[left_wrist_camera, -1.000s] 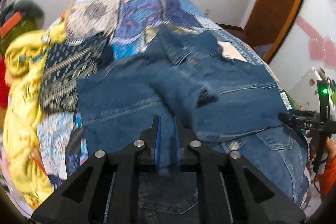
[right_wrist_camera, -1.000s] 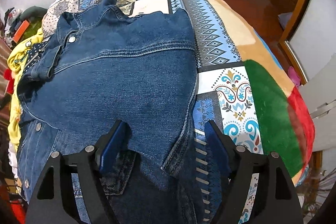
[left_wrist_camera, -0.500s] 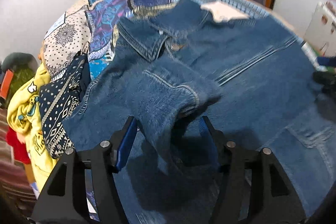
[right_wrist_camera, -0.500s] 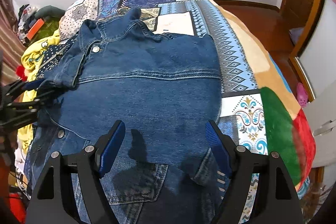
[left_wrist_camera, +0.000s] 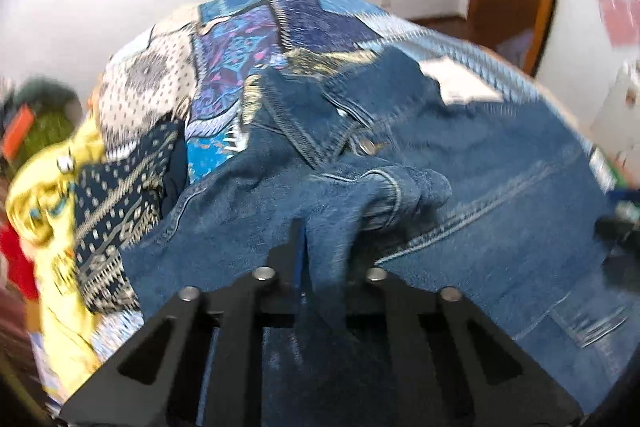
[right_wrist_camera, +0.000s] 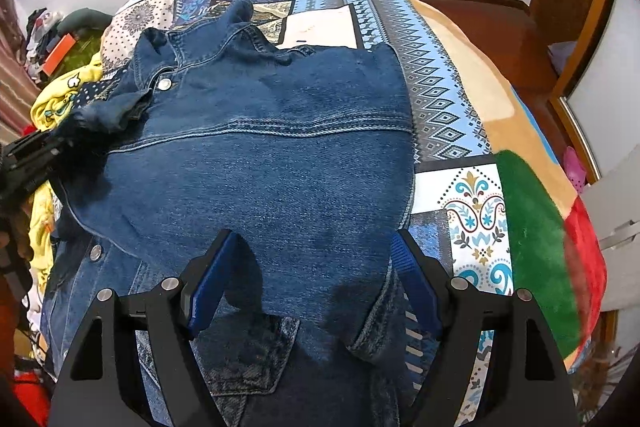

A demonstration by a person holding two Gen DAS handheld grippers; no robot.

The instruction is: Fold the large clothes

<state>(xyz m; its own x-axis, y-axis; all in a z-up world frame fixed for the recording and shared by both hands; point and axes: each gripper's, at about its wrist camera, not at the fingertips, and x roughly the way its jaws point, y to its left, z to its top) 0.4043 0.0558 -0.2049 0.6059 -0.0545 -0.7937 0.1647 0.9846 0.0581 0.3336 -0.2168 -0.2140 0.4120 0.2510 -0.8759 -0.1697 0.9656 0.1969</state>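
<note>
Writing: none legible.
Count: one denim jacket (right_wrist_camera: 260, 155), one bed (right_wrist_camera: 448, 99).
Left gripper (left_wrist_camera: 320, 259): just closed, fingers pinching the sleeve (left_wrist_camera: 360, 203), lower centre.
Right gripper (right_wrist_camera: 316, 279): fingers wide, gripping nothing.

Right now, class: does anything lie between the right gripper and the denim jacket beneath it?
Nothing visible. The right gripper stands open directly over the denim jacket, with bare denim between its fingers. The left gripper has just been closing and is shut on the jacket's sleeve at the far side.

The left gripper (left_wrist_camera: 326, 251) has just closed its fingers on a fold of denim sleeve; the right gripper (right_wrist_camera: 316, 279) points downward, fingers spread wide, gripping nothing.
</note>
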